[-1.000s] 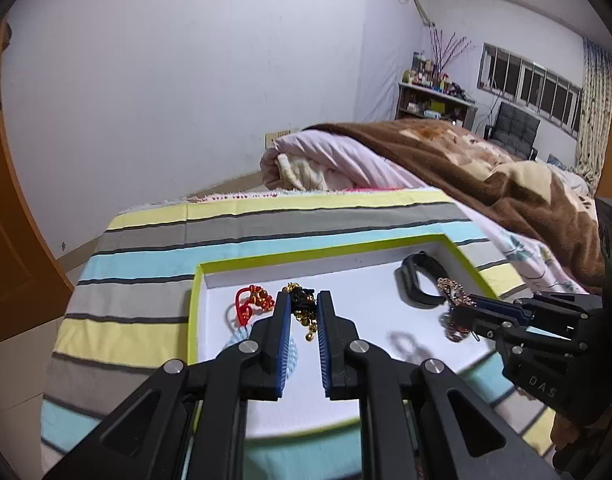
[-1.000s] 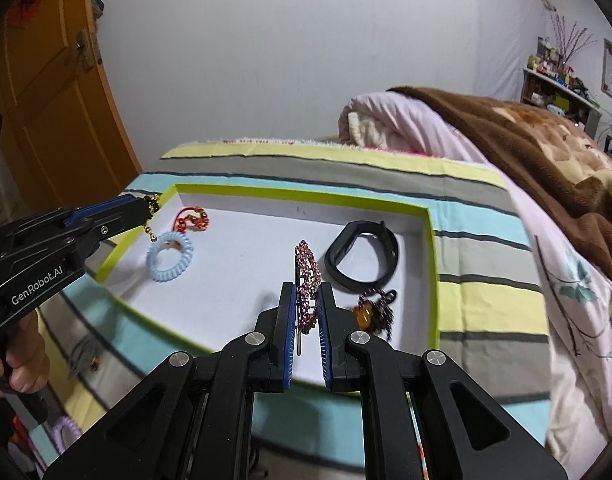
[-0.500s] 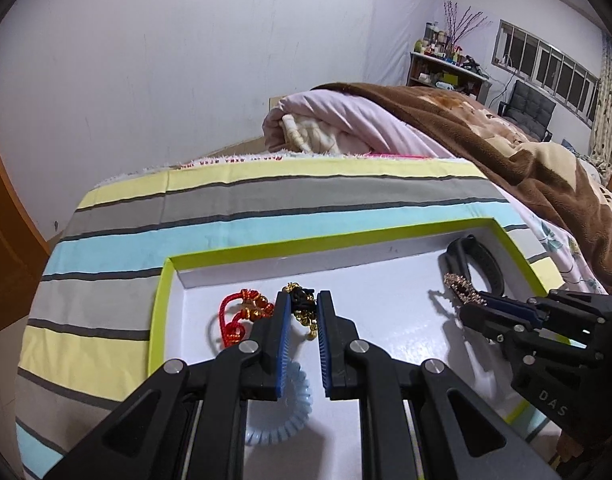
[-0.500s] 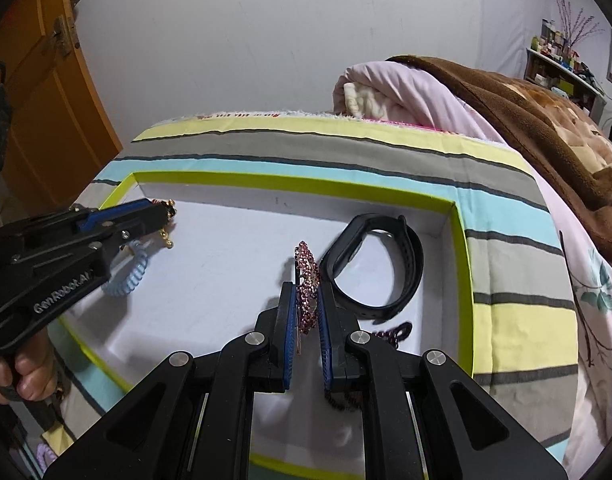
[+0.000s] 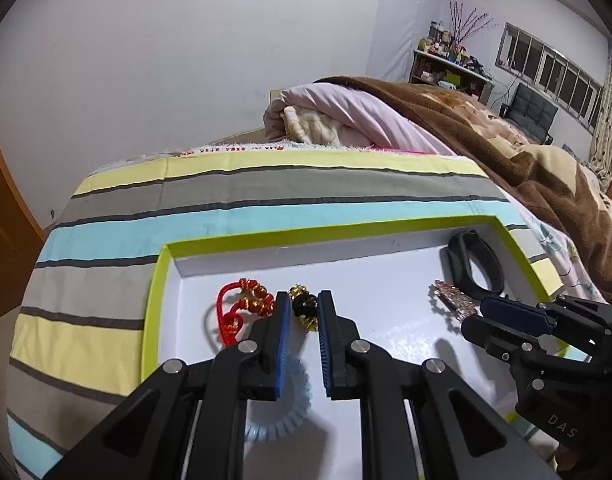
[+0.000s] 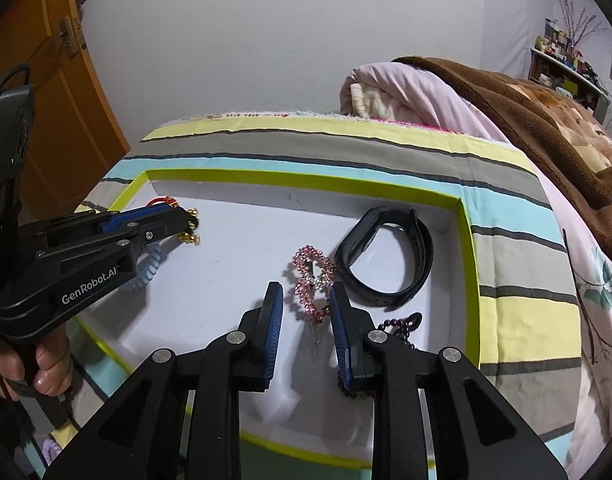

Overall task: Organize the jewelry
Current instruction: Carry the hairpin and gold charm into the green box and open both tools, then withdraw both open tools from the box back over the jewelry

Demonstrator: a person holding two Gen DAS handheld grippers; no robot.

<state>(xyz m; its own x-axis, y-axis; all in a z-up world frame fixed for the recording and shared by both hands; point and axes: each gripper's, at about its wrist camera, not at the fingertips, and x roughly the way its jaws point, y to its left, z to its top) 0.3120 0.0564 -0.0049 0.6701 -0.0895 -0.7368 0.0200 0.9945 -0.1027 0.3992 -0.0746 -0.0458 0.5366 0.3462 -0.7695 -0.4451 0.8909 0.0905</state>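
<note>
A white tray with a lime-green rim (image 5: 306, 236) (image 6: 306, 178) lies on a striped cloth. My left gripper (image 5: 303, 308) (image 6: 185, 220) is low over the tray's left part, shut on a black-and-gold bead bracelet (image 5: 303, 310); its jaws are just starting to open. My right gripper (image 6: 306, 292) (image 5: 476, 318) is opening. A pink rhinestone hair clip (image 6: 312, 280) (image 5: 452, 300) lies flat on the tray floor between its fingers, untouched by the pads. A black band (image 6: 422, 248) (image 5: 456, 258) lies just right of the clip.
In the tray are also a red cord knot with gold beads (image 5: 253, 302), a pale blue spiral hair tie (image 5: 289, 412) (image 6: 147, 272) and a dark bead bracelet (image 6: 402, 326). A brown blanket (image 5: 506, 152) and pink quilt lie behind. A hand (image 6: 45, 372) holds the left gripper.
The right jaws have opened and let go of the pink clip, which now lies on the tray beside the black band. Both grippers have come closer to the tray.
</note>
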